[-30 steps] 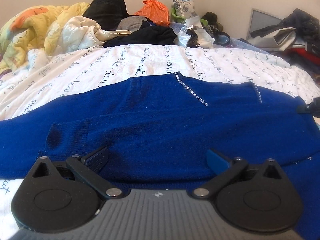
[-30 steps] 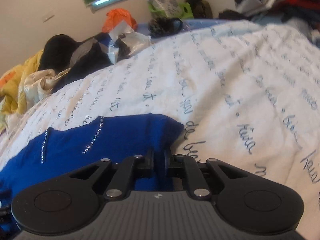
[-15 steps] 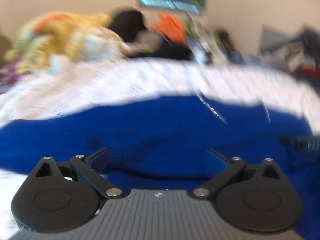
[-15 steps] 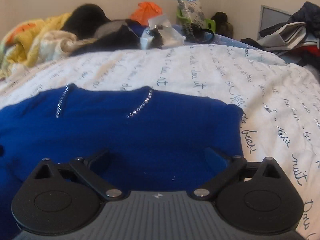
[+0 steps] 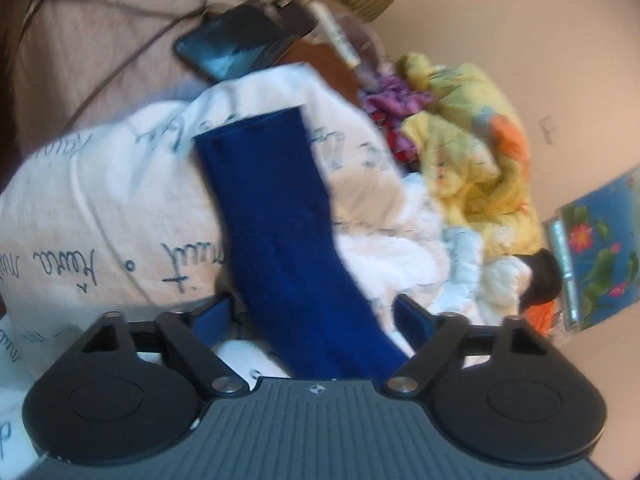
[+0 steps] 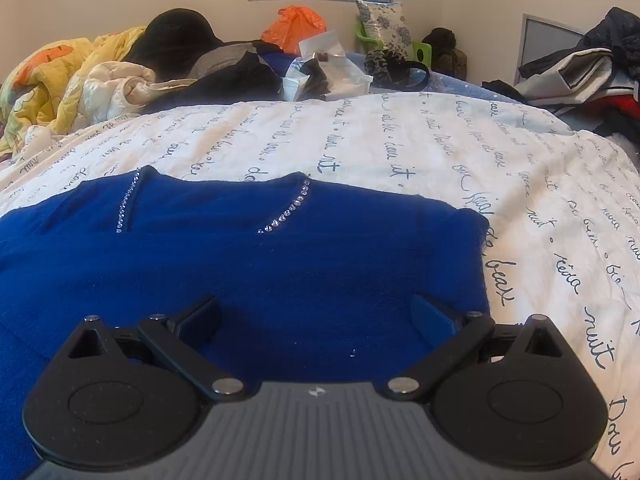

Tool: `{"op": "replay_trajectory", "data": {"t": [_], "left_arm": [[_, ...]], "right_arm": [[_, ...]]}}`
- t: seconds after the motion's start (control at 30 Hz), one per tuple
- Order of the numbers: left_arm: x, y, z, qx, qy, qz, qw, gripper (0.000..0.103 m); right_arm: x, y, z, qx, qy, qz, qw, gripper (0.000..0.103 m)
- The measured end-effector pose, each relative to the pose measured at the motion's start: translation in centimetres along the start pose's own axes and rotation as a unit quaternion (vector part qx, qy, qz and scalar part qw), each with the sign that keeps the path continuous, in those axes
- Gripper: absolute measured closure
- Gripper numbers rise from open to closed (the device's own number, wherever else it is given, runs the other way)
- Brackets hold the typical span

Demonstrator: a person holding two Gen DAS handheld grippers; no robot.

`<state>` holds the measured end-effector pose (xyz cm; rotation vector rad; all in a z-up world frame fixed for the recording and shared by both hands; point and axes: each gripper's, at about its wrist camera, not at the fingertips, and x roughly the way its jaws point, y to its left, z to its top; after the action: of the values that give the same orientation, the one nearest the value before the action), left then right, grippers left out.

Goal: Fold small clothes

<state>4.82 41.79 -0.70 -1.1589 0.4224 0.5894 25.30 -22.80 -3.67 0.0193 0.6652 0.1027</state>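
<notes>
Now the left tool (image 5: 310,320), jaws apart and just narrowing, straddles the blue sweater's sleeve (image 5: 276,216) on the bed (image 6: 400,152); the right tool (image 6: 316,316) gapes over the sweater's body. Clamping off-centre could grab bedding too.

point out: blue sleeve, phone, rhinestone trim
blue sleeve (image 5: 276,216): left wrist view, mid-length of the strip.
phone (image 5: 236,46): left wrist view, screen centre.
rhinestone trim (image 6: 286,214): right wrist view, middle of the right-hand row.
</notes>
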Motion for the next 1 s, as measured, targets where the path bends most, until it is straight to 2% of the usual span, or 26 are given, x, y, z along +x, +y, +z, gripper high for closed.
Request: {"op": "replay_trajectory", "data": {"t": [0.07,0.13,0.2,0.27,0.33,0.37,0.43,0.47,0.5,0.53,0.57,0.6,0.63,0.67,0.7,0.73,0.77,0.8,0.83,0.9,1.0], "left_arm": [[0.7,-0.4,0.2,0.010,0.006,0.000,0.9999,0.049],[1.1,-0.8,-0.1,0.026,0.008,0.005,0.9996,0.082],[0.8,-1.4,-0.5,0.050,-0.007,0.021,0.9985,0.099],[-0.5,-2.5,-1.0,0.079,-0.038,0.029,0.9958,0.100],[-2.4,-5.1,-2.5,0.131,-0.077,0.034,0.9878,0.101],[-3.3,-7.0,-3.5,0.161,-0.094,0.023,0.9823,0.101],[-4.6,-11.9,-7.0,0.231,-0.106,-0.014,0.9672,0.101],[-5.0,-14.6,-9.6,0.271,-0.101,-0.043,0.9564,0.101],[-5.4,-17.3,-12.9,0.318,-0.090,-0.076,0.9406,0.101],[-5.9,-19.6,-16.5,0.366,-0.079,-0.106,0.9211,0.101],[-6.3,-21.6,-21.0,0.421,-0.058,-0.136,0.8951,0.101],[-6.4,-23.1,-25.6,0.476,-0.018,-0.165,0.8633,0.096],[-6.2,-24.1,-29.9,0.525,0.026,-0.179,0.8319,0.072],[-6.0,-24.2,-34.0,0.560,0.074,-0.188,0.8031,0.063],[-6.0,-23.7,-37.4,0.583,0.102,-0.191,0.7833,0.046],[-6.3,-22.9,-39.9,0.597,0.111,-0.192,0.7714,0.039],[-6.8,-21.9,-41.5,0.602,0.114,-0.193,0.7664,0.035],[-7.3,-20.9,-42.5,0.602,0.118,-0.196,0.7655,0.024],[-7.6,-20.0,-42.6,0.593,0.120,-0.200,0.7710,0.016],[-8.2,-18.4,-41.9,0.566,0.117,-0.208,0.7890,0.009],[-8.3,-16.2,-39.8,0.543,0.108,-0.204,0.8075,0.001]], "right_arm": [[-0.1,0.0,0.0,0.000,0.000,0.000,1.000,0.001],[0.3,0.0,0.0,0.000,0.000,0.000,1.000,0.001],[0.9,0.0,-0.1,0.000,0.000,0.001,1.000,0.001],[1.2,0.0,-0.1,0.001,-0.001,0.001,1.000,0.001],[0.7,0.2,0.2,0.002,-0.002,0.001,1.000,0.001],[0.9,0.2,0.3,0.003,-0.003,0.002,1.000,0.001],[-1.9,-0.1,0.1,0.005,-0.005,0.004,1.000,0.001],[-2.1,-0.2,0.2,0.007,-0.005,0.005,1.000,0.000],[-2.2,-0.2,0.1,0.011,-0.006,0.007,1.000,0.000],[-2.3,-0.4,0.1,0.017,-0.007,0.010,1.000,0.000],[-2.4,-0.7,0.1,0.024,-0.010,0.015,1.000,0.000],[-2.6,-1.0,0.1,0.033,-0.013,0.022,0.999,0.000],[-2.7,-1.4,0.0,0.045,-0.016,0.031,0.998,0.000],[-2.8,-1.9,0.0,0.060,-0.021,0.042,0.997,0.000],[-3.0,-2.5,-0.1,0.077,-0.026,0.054,0.995,0.000],[-3.1,-3.0,-0.1,0.092,-0.030,0.066,0.993,0.000],[-3.2,-3.5,-0.2,0.106,-0.034,0.078,0.991,0.000],[-3.4,-4.0,-0.3,0.118,-0.037,0.088,0.988,0.000],[-3.5,-4.3,-0.4,0.128,-0.039,0.097,0.986,0.000],[-3.6,-4.8,-0.4,0.142,-0.042,0.108,0.983,0.000],[-3.6,-4.7,0.4,0.149,-0.021,0.109,0.983,0.000]]}}
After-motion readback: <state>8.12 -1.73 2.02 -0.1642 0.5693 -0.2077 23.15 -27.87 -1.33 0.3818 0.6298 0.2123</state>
